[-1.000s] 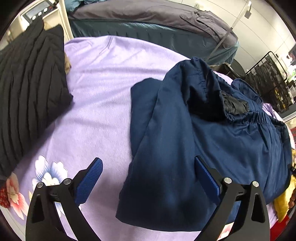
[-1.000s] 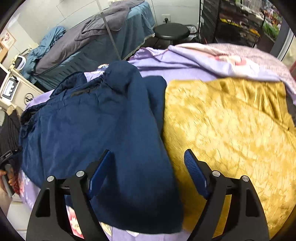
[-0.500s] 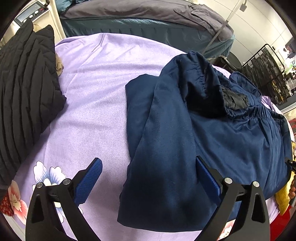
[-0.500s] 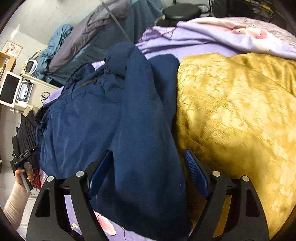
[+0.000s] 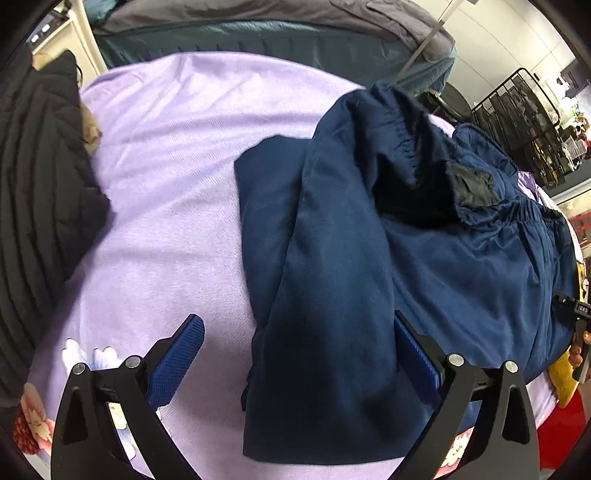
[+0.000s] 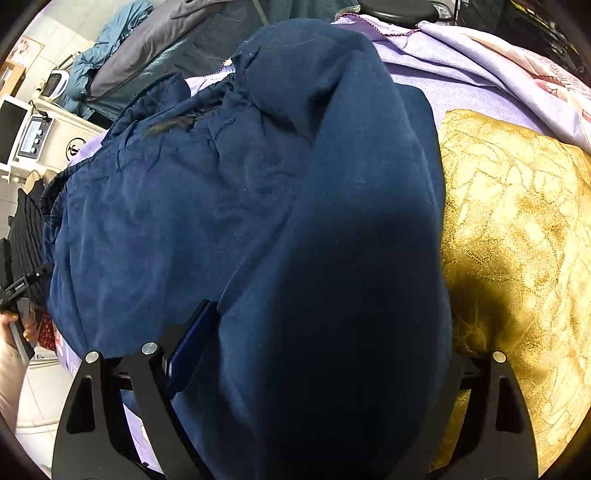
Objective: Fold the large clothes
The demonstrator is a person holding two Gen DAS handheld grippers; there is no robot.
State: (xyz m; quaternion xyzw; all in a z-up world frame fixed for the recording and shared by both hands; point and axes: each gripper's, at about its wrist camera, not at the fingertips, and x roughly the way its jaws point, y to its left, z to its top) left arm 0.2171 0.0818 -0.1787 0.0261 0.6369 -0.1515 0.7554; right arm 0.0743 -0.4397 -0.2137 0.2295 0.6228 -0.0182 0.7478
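Navy blue trousers (image 5: pixel 369 240) lie crumpled on a lilac bedspread (image 5: pixel 166 166), elastic waistband at the far right. My left gripper (image 5: pixel 297 325) hangs open over the end of a folded leg; its right pad (image 5: pixel 413 350) sits against the leg's edge and its left pad is over bare bedspread. In the right wrist view the trousers (image 6: pixel 258 184) fill the picture. My right gripper (image 6: pixel 328 325) points down with its jaws opening, and a thick fold of the leg bulges between them. That fold hides its right fingertip; the left pad (image 6: pixel 192 343) lies beside the cloth.
A gold patterned cloth (image 6: pixel 517 240) lies directly right of the trousers. A black quilted garment (image 5: pixel 33 184) covers the bedspread's left side. Behind stand a bed with grey and teal covers (image 5: pixel 258 33), a black wire rack (image 5: pixel 524 122) and a white appliance (image 6: pixel 40 136).
My right gripper has come down close onto the trousers, so the folded leg now fills the gap and covers one finger. The left gripper's view has only tilted slightly.
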